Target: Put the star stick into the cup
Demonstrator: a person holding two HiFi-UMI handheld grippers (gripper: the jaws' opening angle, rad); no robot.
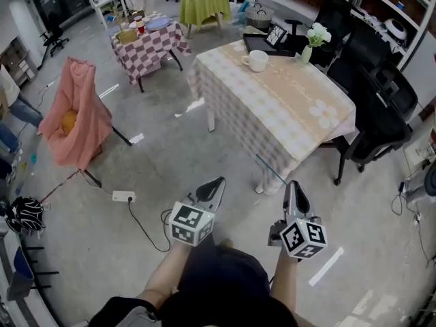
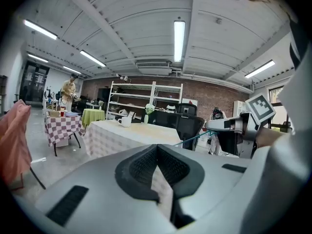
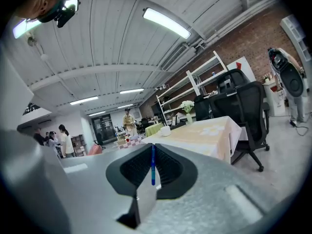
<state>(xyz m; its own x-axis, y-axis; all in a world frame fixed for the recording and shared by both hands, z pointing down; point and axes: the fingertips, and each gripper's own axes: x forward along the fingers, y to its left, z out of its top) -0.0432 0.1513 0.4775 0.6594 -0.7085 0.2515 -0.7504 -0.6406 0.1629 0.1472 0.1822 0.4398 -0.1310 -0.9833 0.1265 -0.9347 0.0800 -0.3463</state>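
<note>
**Star stick pinched in right gripper, short of the table**

In the head view, the cup (image 1: 257, 60) is seen standing on the table (image 1: 286, 111), towards its far end. Both grippers are held over the floor off the table's near corner. The star stick (image 1: 271, 170) is gripped by the right gripper (image 1: 293, 184) and slants towards that corner.

In the left gripper view, the jaws of the left gripper (image 1: 216, 181) are shown pressed together, with nothing between them.

In the right gripper view, the thin blue stick is seen pinched between the pads, with the table beyond.
</note>
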